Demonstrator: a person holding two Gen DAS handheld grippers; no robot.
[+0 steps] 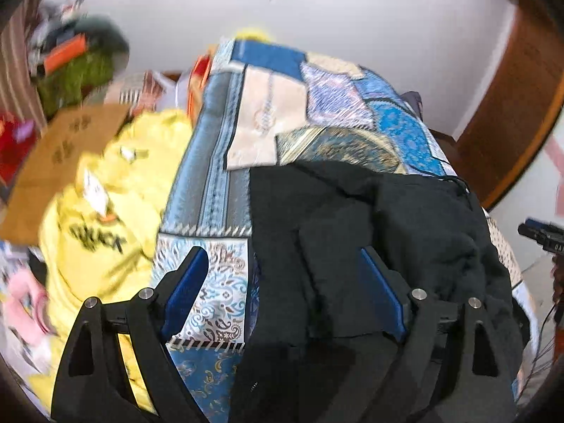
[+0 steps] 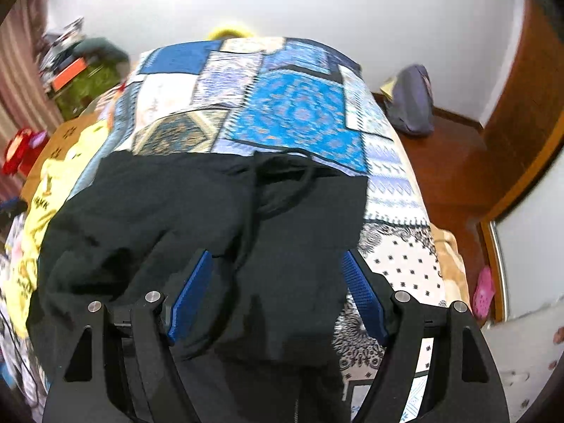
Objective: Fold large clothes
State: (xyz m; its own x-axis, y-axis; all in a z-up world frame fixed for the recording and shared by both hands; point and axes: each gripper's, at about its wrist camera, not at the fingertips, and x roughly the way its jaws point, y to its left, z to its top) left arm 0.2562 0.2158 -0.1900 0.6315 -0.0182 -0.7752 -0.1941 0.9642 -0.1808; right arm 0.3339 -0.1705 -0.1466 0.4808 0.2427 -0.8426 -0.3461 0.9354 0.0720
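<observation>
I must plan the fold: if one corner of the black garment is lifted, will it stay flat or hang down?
The black garment will probably hang down: it lies in soft creases. It looks thick, so likely rather heavy. Its drawstring may dangle.

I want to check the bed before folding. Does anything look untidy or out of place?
Yes. The black garment lies bunched and creased on the quilt, its drawstring looped loose. A yellow garment sits crumpled at the left edge. Both grippers are open.

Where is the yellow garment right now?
The yellow garment lies crumpled off the left edge of the patchwork bedspread, beside a cardboard box; in the right wrist view it shows at far left.
</observation>
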